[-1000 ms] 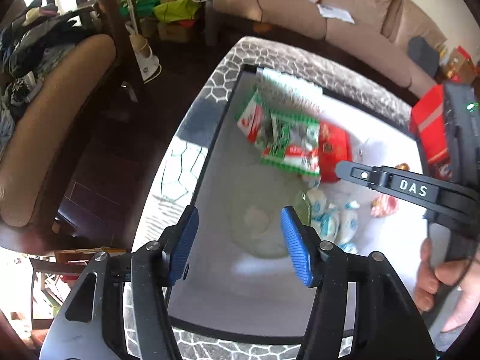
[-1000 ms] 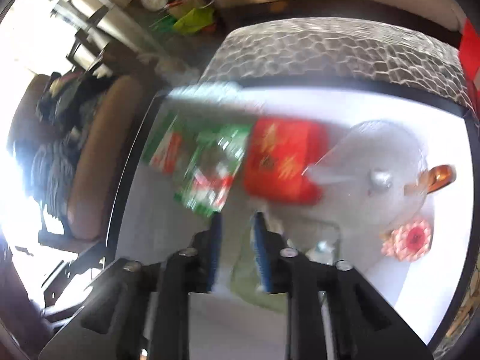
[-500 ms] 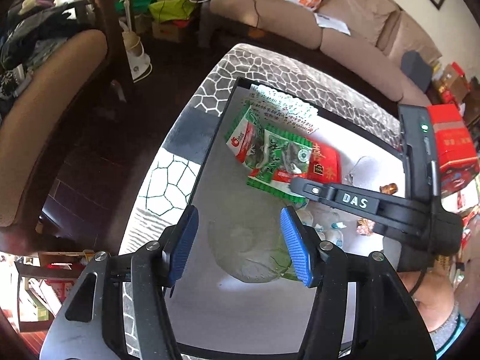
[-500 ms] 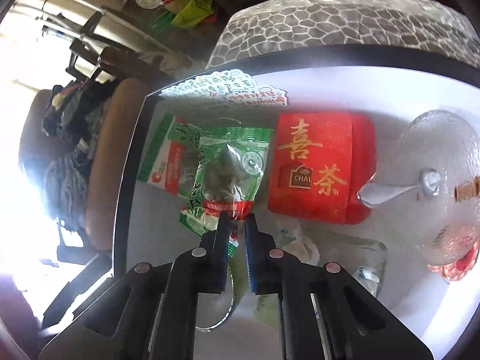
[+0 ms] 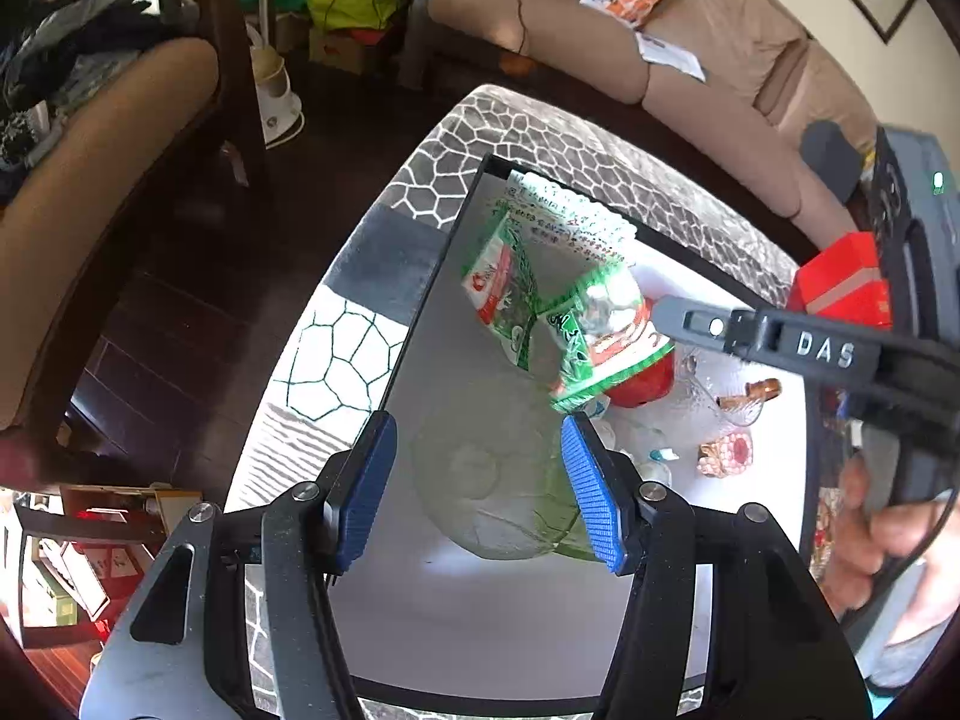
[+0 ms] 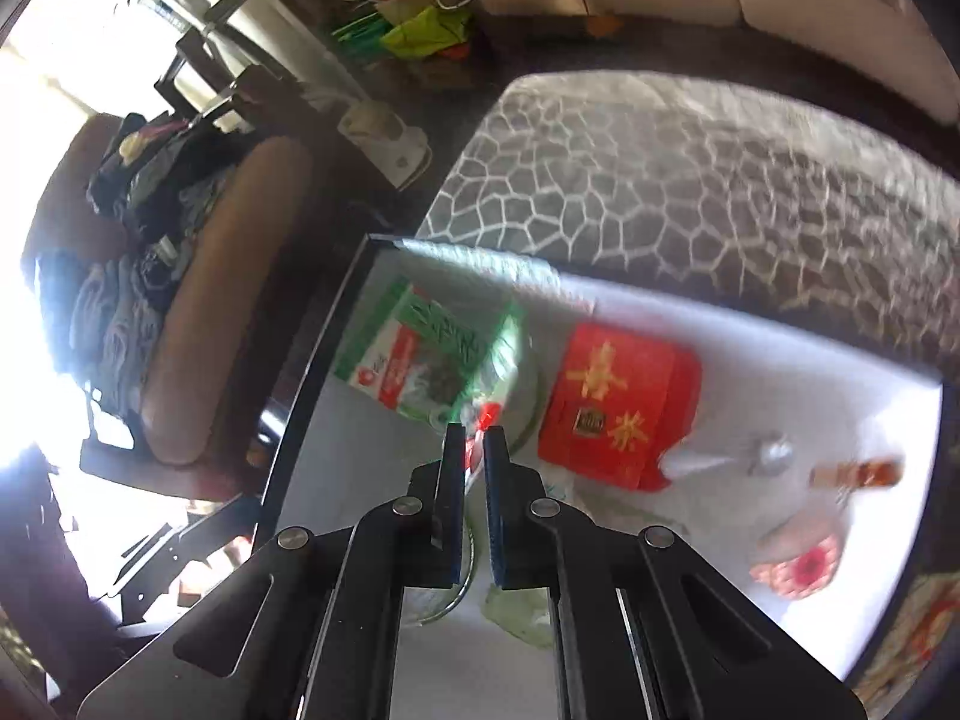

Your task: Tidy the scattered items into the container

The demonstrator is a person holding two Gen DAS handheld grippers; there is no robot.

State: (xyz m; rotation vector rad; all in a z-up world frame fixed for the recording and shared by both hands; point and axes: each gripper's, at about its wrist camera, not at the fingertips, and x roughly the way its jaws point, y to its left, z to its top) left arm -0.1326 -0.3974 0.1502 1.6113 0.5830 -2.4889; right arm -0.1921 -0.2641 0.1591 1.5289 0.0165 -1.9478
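Note:
My right gripper (image 6: 474, 450) is shut on the edge of a green snack packet (image 5: 606, 336), which hangs tilted above the white tray (image 5: 420, 312). Seen from the left wrist view, the right gripper (image 5: 660, 307) reaches in from the right. A second green and red packet (image 6: 408, 354) lies flat near the tray's far left corner. A red tea packet (image 6: 618, 402) lies beside it. My left gripper (image 5: 477, 492) is open and hovers over a clear glass bowl (image 5: 480, 480), which shows between its blue pads (image 5: 360, 498).
A glass dish with a spoon (image 6: 768, 456), an amber sweet (image 6: 858, 471) and a red flower sweet (image 6: 798, 570) sit on the tray's right side. A written paper (image 5: 570, 210) lies at its far edge. A person's hand (image 5: 870, 546) holds the right gripper. A sofa (image 5: 720, 60) stands behind.
The right gripper's jaws closed on the green packet's edge and rose with it, so the packet now hangs off the tray. The left gripper stays over the bowl.

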